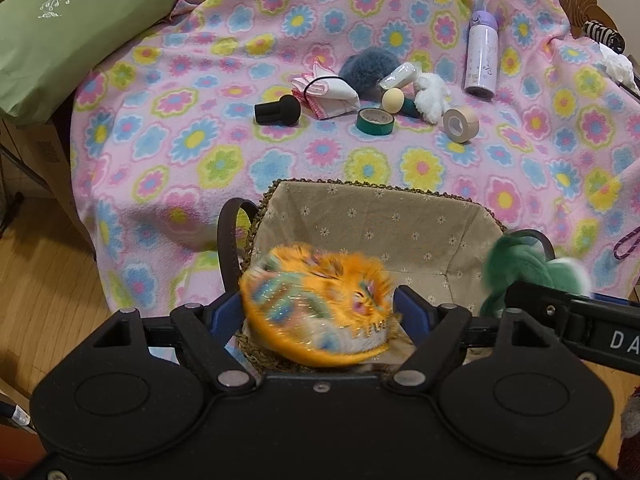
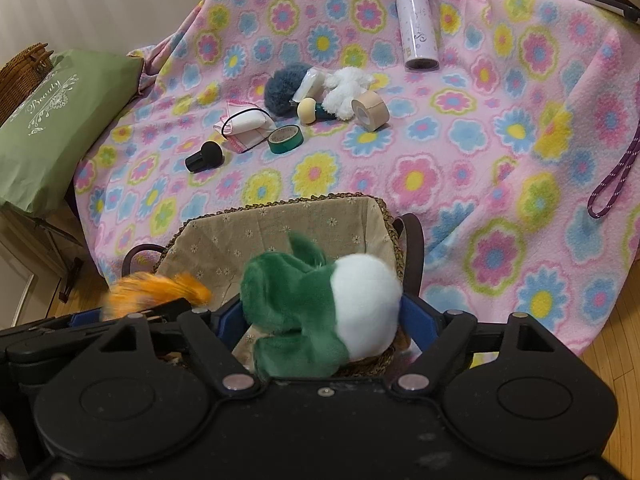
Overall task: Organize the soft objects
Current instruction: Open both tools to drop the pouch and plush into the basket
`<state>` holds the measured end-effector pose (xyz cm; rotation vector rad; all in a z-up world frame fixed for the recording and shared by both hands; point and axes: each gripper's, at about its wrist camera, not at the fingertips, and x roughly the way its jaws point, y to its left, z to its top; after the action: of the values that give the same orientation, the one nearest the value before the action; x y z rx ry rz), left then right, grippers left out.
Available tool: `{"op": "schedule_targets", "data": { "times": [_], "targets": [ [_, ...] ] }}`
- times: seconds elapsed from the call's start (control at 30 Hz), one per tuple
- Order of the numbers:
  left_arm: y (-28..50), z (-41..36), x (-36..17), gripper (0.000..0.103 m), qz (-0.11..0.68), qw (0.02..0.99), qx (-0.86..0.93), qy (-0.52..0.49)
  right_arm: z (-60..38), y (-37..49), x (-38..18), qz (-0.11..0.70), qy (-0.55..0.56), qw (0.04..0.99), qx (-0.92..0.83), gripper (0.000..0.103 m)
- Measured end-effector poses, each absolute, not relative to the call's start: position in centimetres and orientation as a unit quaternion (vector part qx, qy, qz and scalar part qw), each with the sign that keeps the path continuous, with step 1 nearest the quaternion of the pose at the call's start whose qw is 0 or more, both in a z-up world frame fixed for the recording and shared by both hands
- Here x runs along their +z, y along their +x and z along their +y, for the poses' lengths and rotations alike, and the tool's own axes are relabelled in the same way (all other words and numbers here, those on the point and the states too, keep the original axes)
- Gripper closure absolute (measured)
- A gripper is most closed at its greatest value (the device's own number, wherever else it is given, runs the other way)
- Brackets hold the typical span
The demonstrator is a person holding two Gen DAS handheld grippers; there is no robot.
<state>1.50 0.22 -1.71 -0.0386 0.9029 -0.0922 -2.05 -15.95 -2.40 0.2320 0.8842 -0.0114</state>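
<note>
Over the lined basket (image 1: 400, 216), both grippers hang so their plush toys land inside. Left gripper (image 1: 320, 312) seems parted around the blurred orange toy (image 1: 316, 304); right gripper (image 2: 322, 316) is loosened around the green-and-white one (image 2: 320, 304).

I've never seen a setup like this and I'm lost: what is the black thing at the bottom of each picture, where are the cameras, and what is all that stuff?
There is no robot here. A person holds a two-finger gripper in each hand, and a camera on each one looks forward along its fingers. The black shape at the bottom is the gripper itself. One picture comes from the left gripper, the other from the right gripper. An orange plush toy sits between the left fingers and a green and white plush toy between the right. Both toys are blurred and look loose rather than pinched, above a lined basket. Behind, on a flowered blanket, lie a green tape roll, a beige tape roll, a bottle and a blue-grey fluffy ball.
</note>
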Motion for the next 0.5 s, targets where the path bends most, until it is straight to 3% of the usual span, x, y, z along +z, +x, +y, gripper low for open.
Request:
{"op": "schedule_targets", "data": {
  "times": [0.5],
  "targets": [
    [1.65, 0.05, -1.51, 0.027, 0.438, 0.898, -0.041, -0.017, -16.03, -1.97, -2.28, 0.427, 0.111, 0.897, -0.004, 0.024]
  ]
}}
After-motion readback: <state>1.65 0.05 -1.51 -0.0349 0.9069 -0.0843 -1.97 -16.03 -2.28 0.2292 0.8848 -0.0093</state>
